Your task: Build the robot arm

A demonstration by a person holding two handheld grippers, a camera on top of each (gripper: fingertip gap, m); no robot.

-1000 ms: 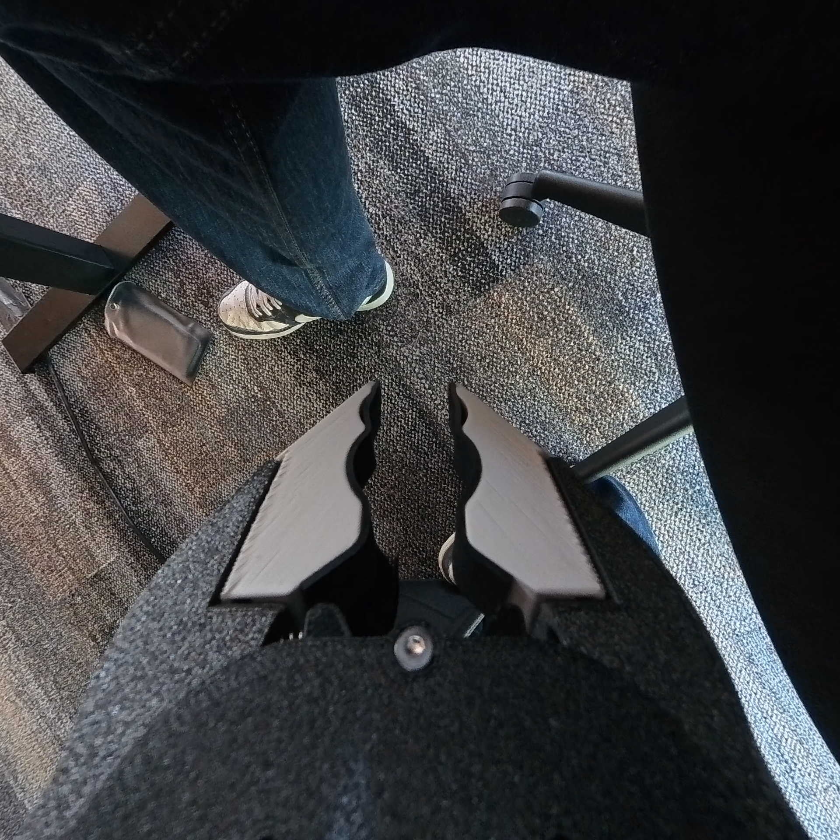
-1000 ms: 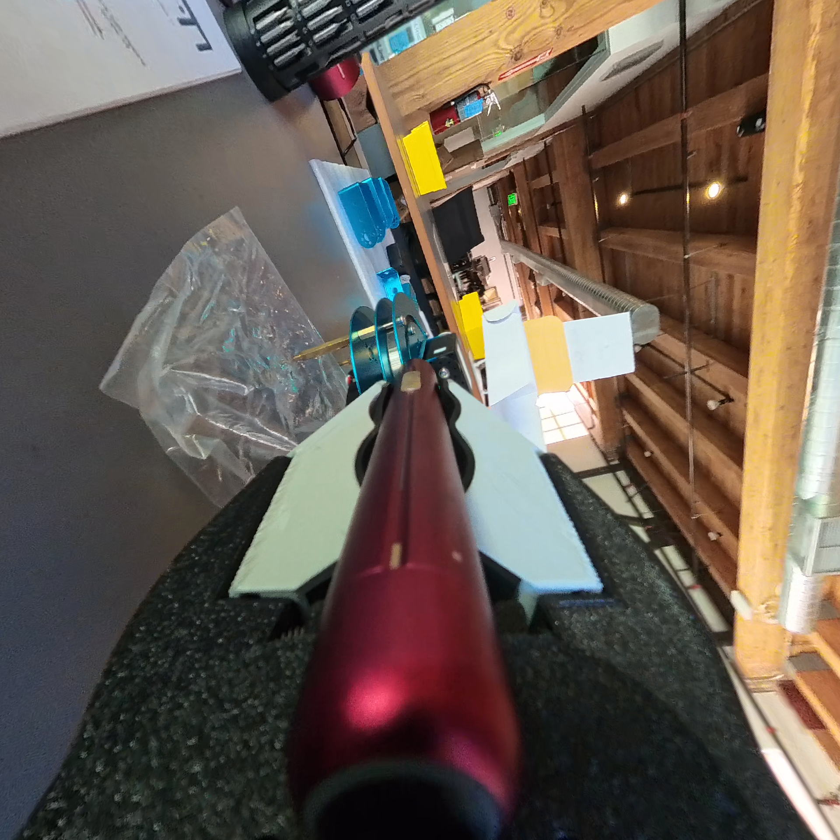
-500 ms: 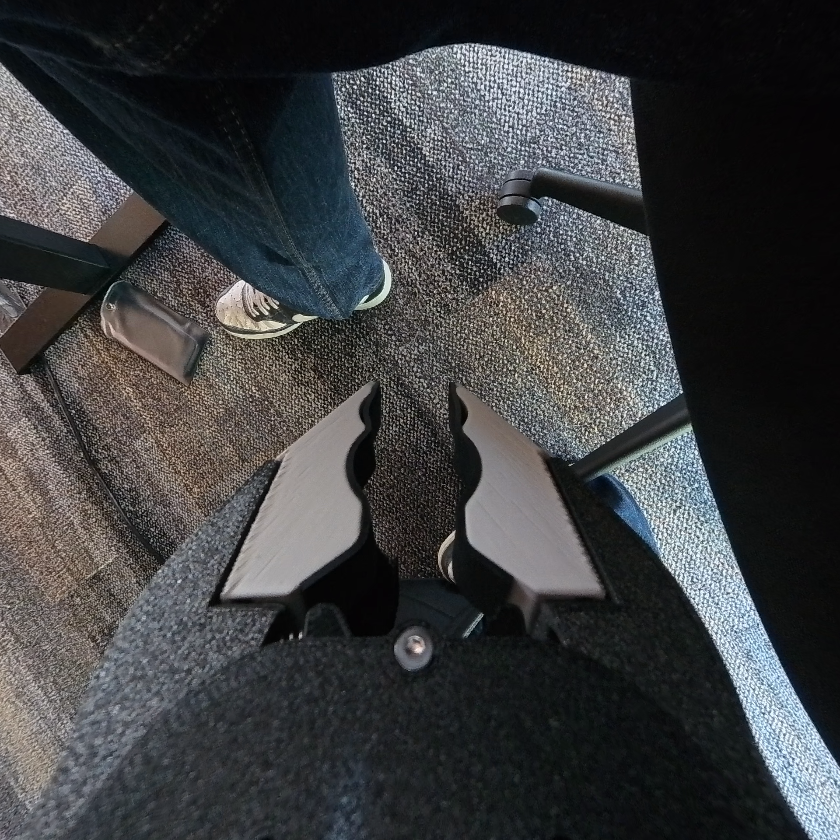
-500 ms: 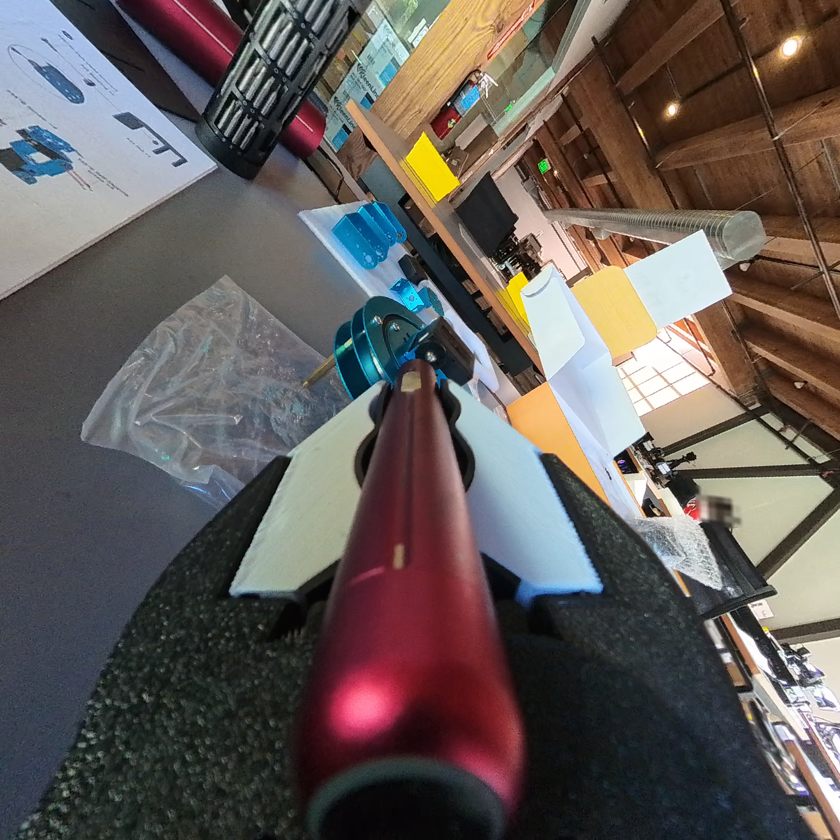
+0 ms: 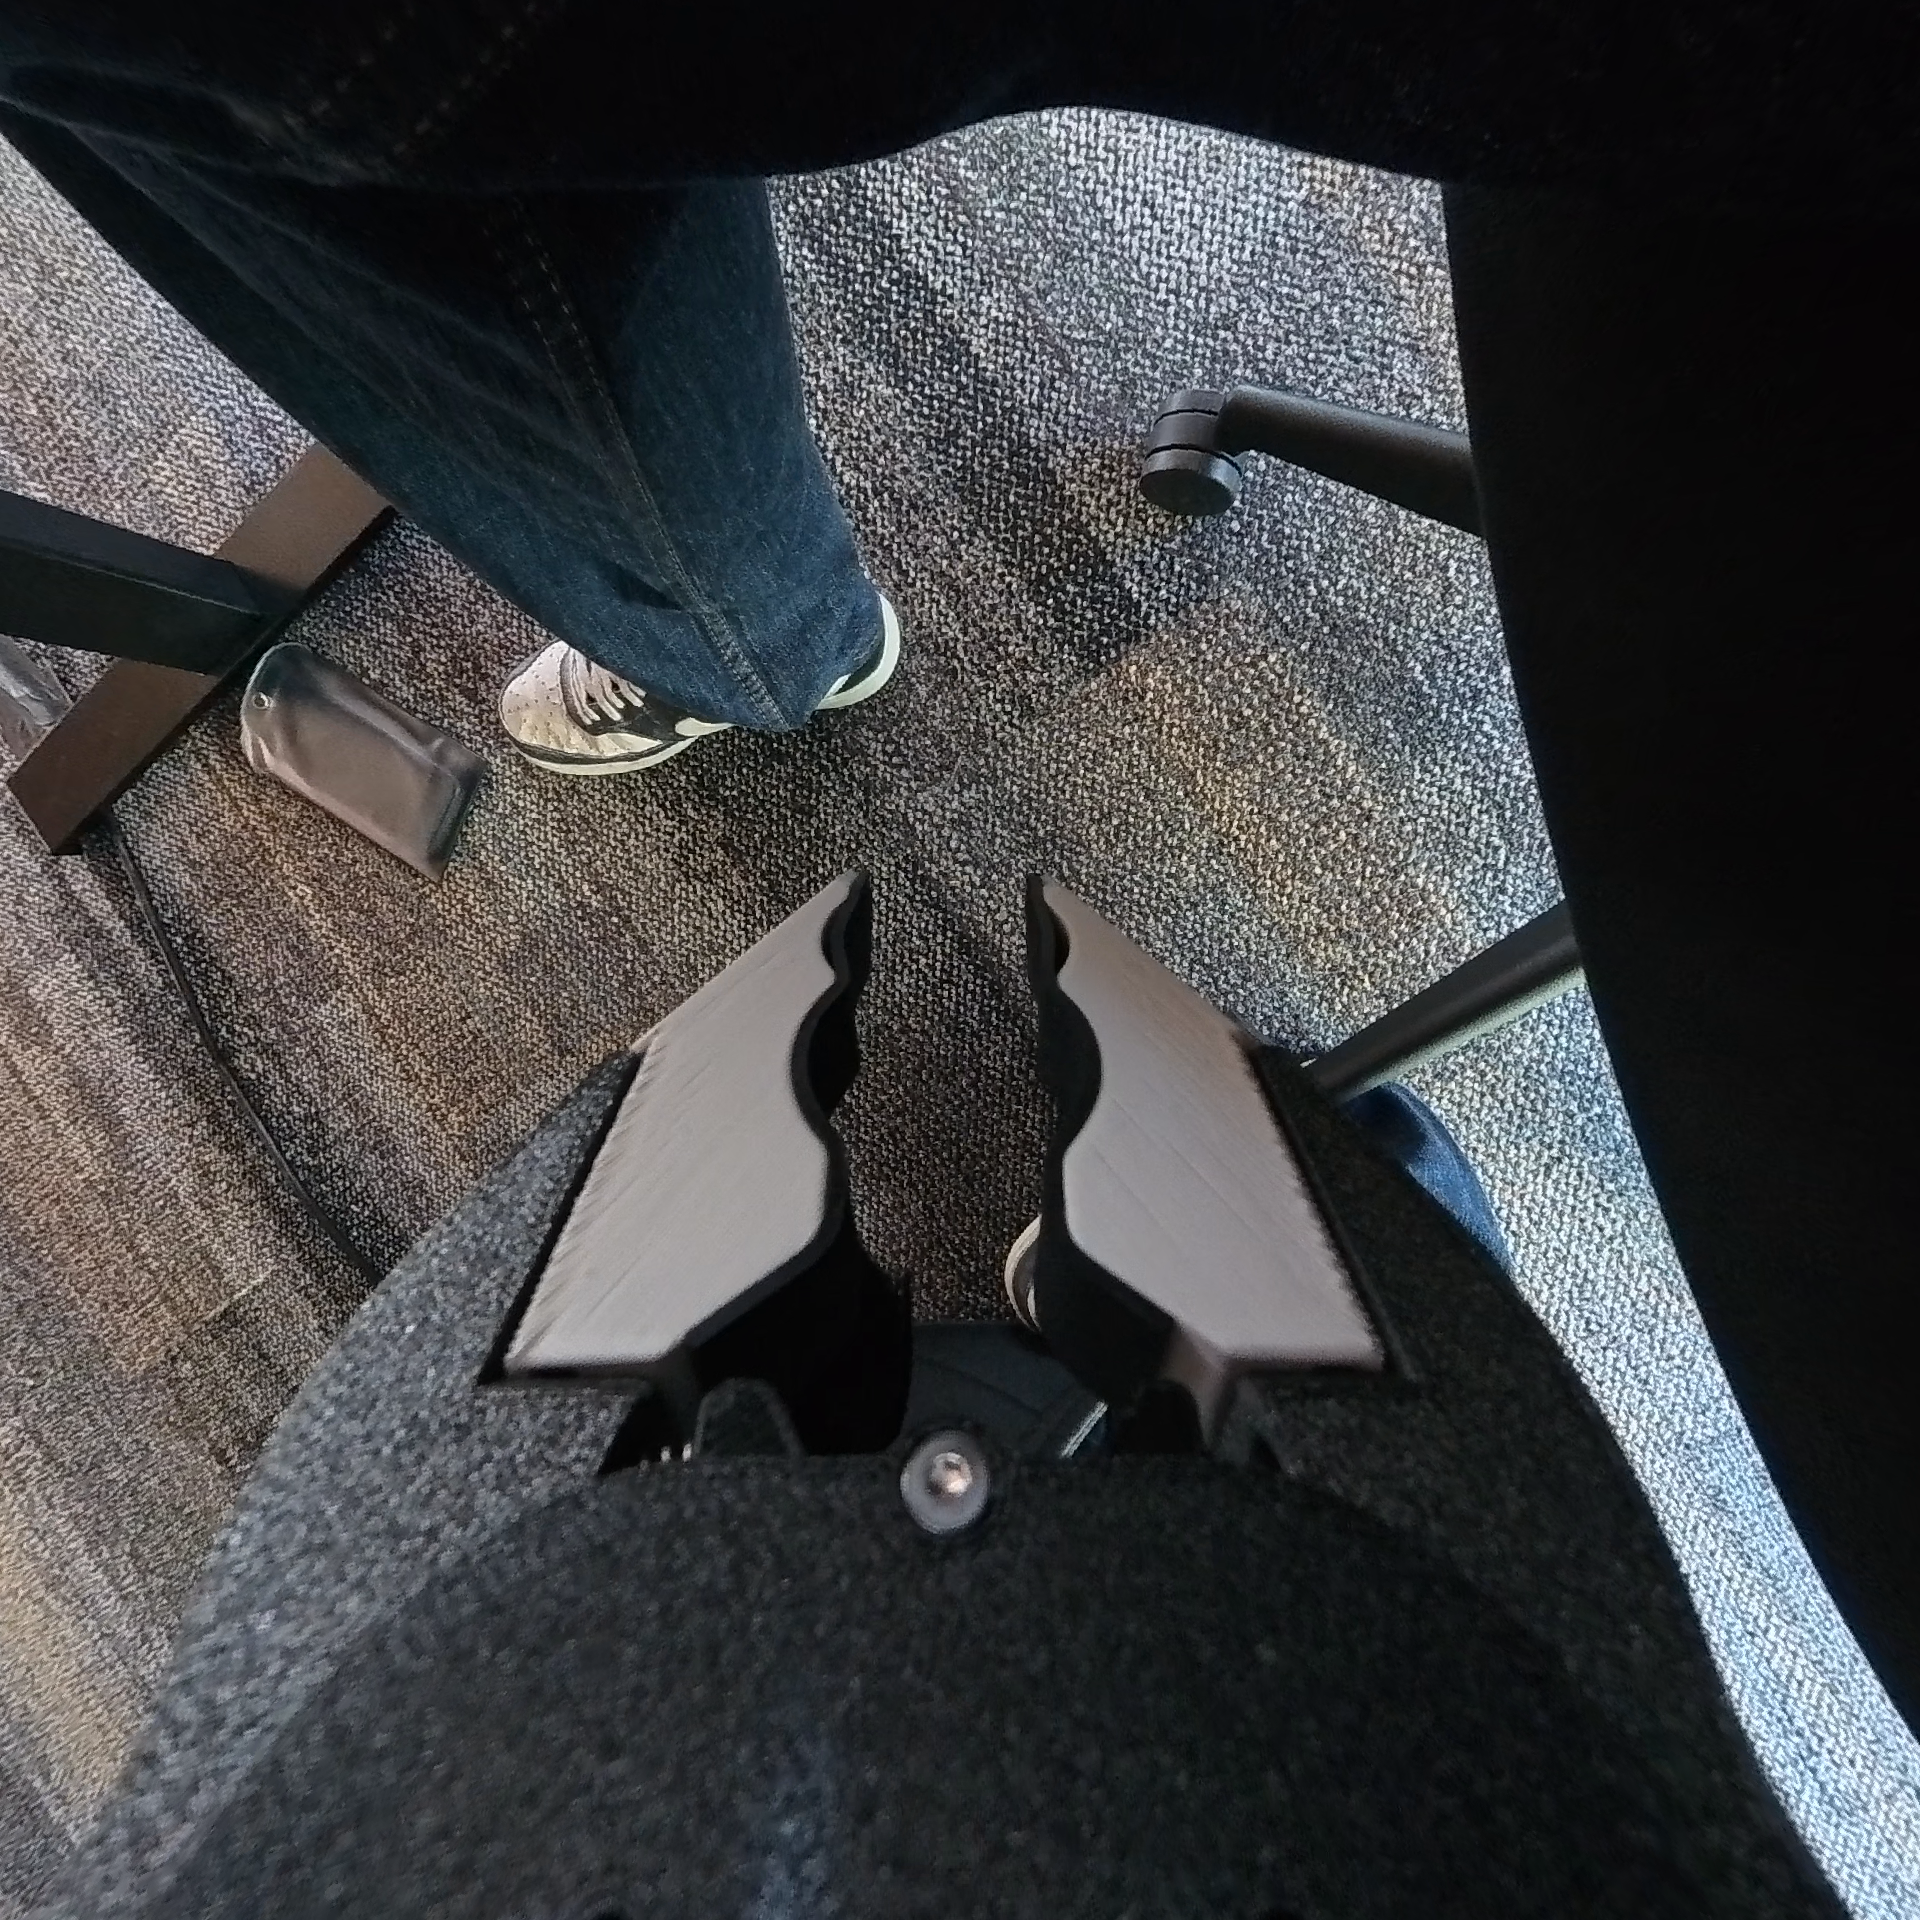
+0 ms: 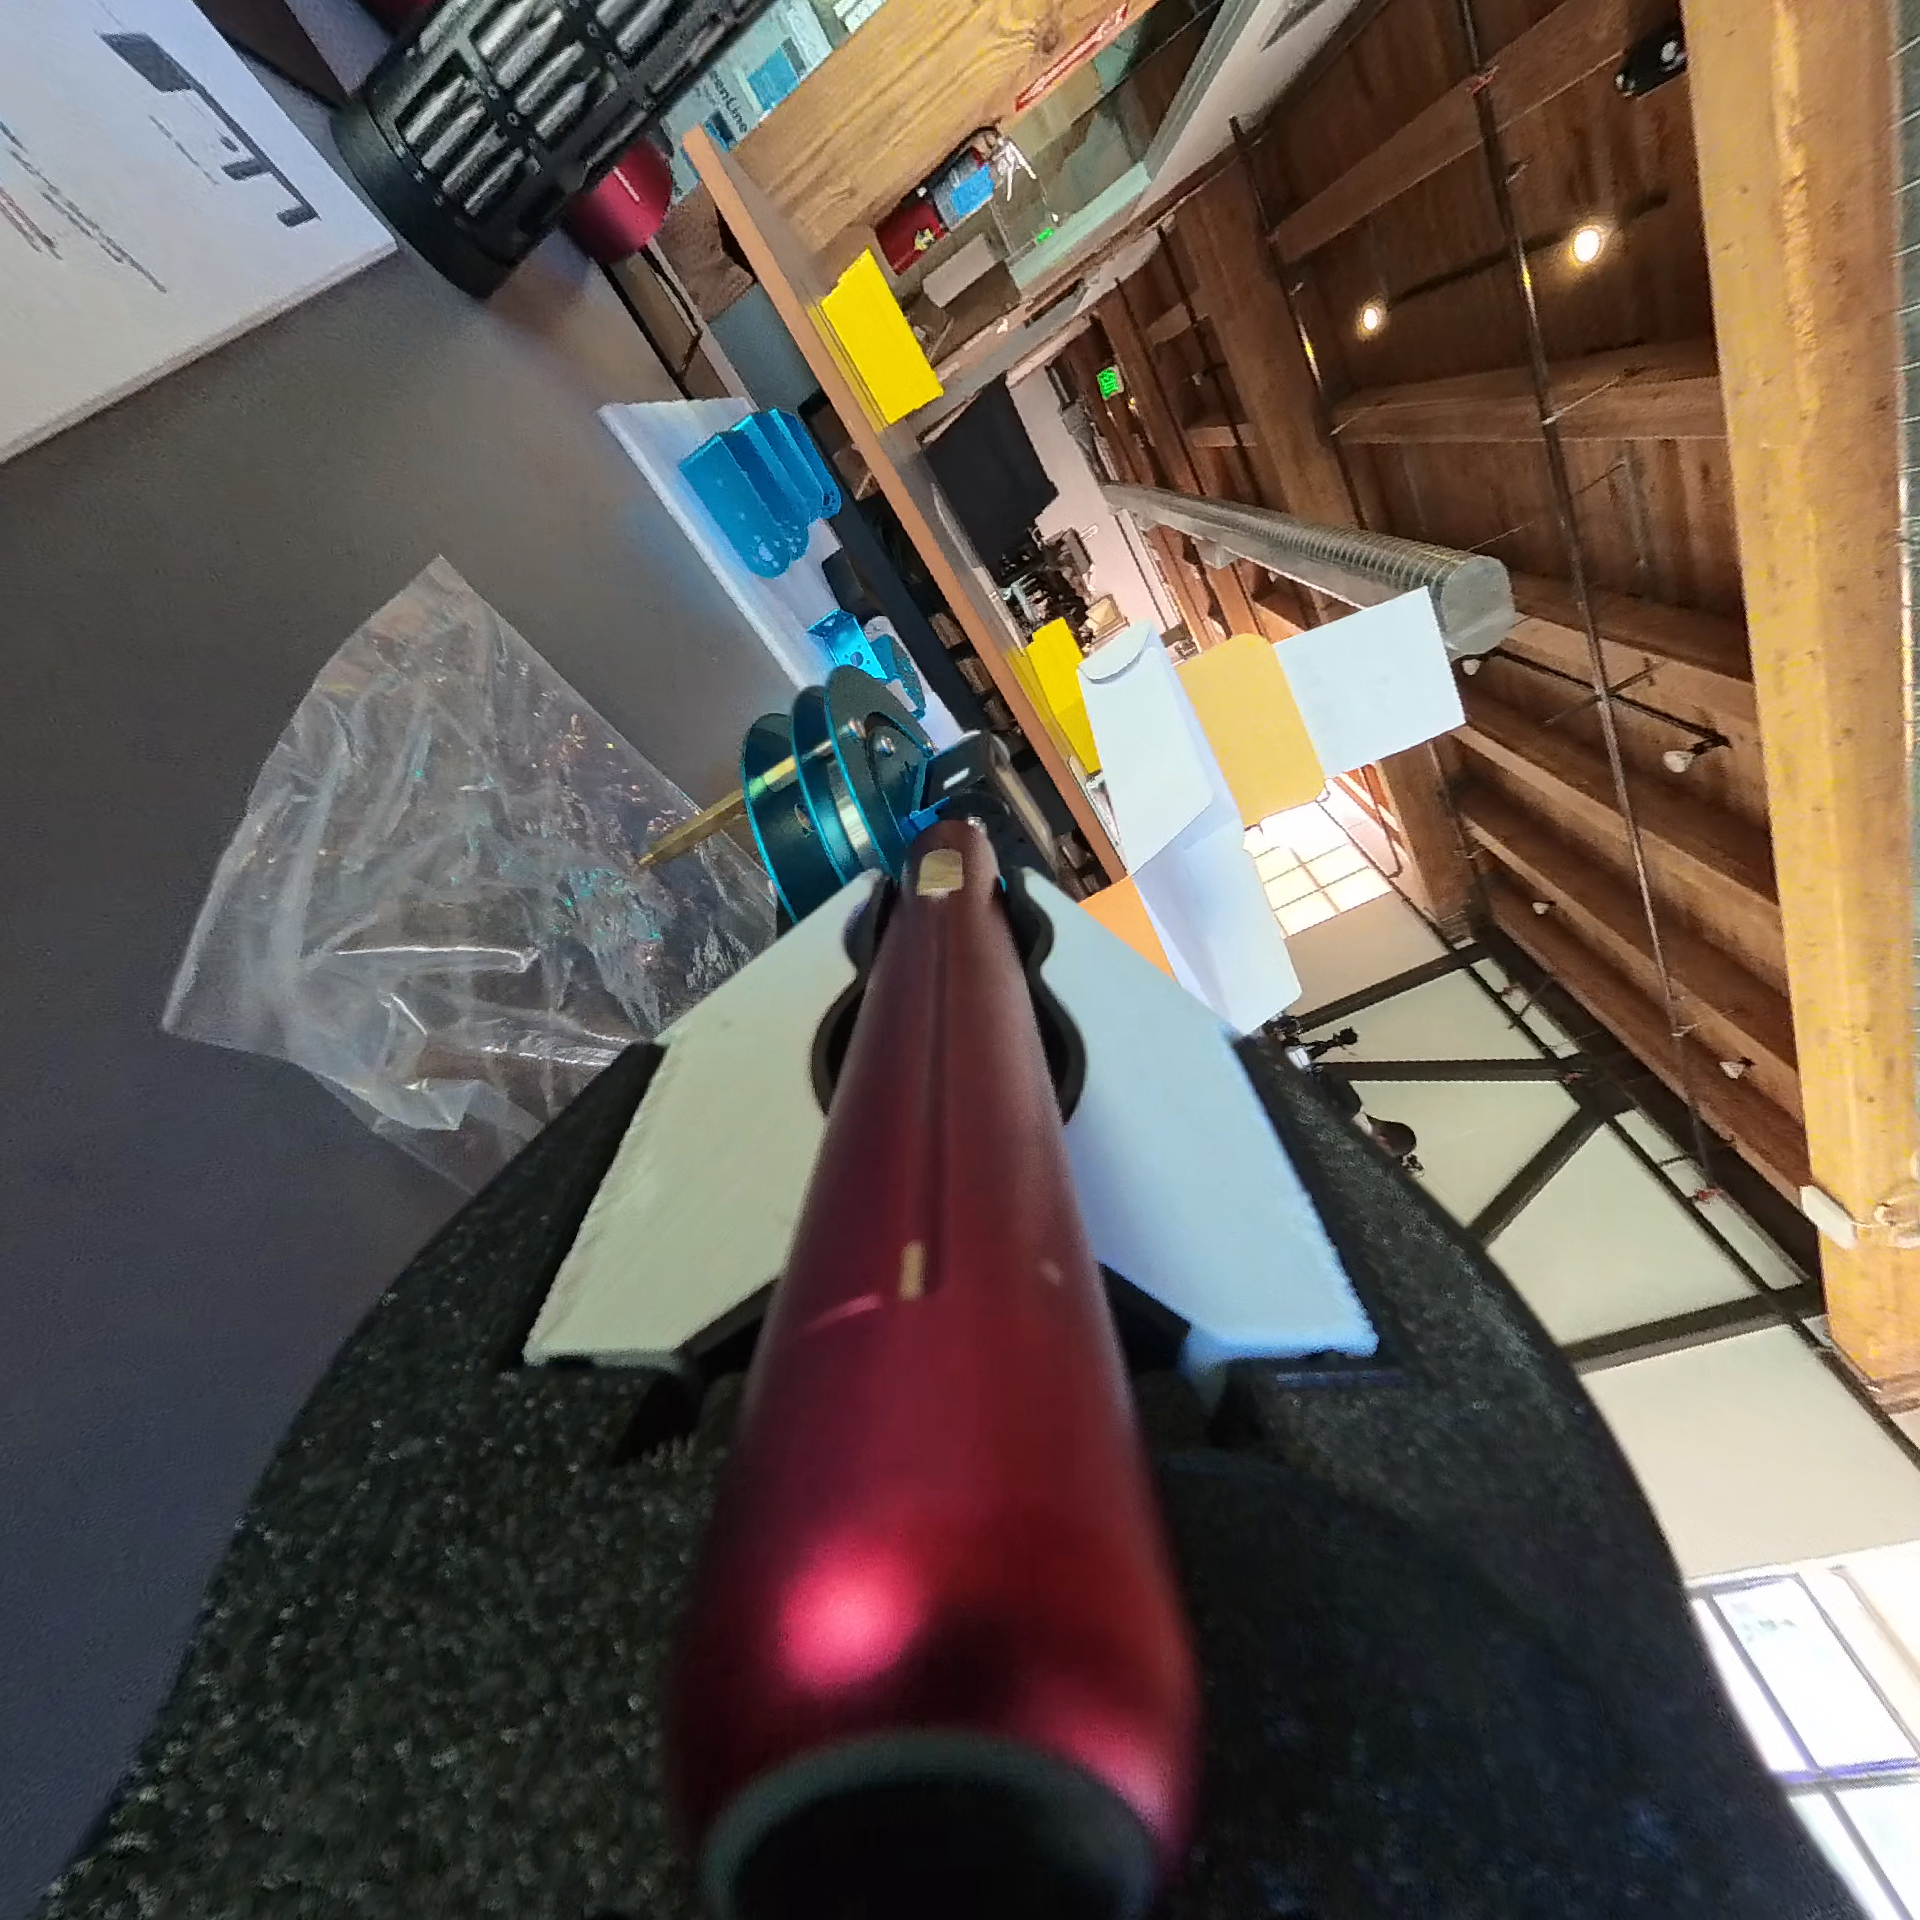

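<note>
Left wrist view: the left gripper (image 5: 945,894) points down at grey speckled carpet (image 5: 1195,727), its two pale fingers (image 5: 717,1164) standing apart with only carpet showing in the gap; it holds nothing and touches nothing. Ahead and to the left stands a person's leg in dark blue jeans (image 5: 623,447), with a black-and-white sneaker (image 5: 613,717) flat on the carpet. Just left of the sneaker lies a small dark pouch (image 5: 353,769), beside a dark table foot (image 5: 197,644), and a black cable (image 5: 239,1070) runs along the floor below it. To the upper right a black chair leg with its caster (image 5: 1195,457) rests on the carpet. Right wrist view: the camera is rolled heavily, so the dark grey tabletop (image 6: 260,623) fills the left side. The right gripper (image 6: 951,883) has its white fingers (image 6: 717,1143) clamped on a dark red metallic tool handle (image 6: 935,1351), which runs forward between them toward a blue metal wheel assembly (image 6: 831,800) on a brass shaft; the tool's tip appears to meet the assembly, though contact cannot be confirmed. A crumpled clear plastic bag (image 6: 416,862) lies on the tabletop just left of the assembly. Farther off sit blue metal brackets (image 6: 758,499) on a white board, a black slotted bit holder (image 6: 499,125), and a white printed sheet (image 6: 135,197).
</note>
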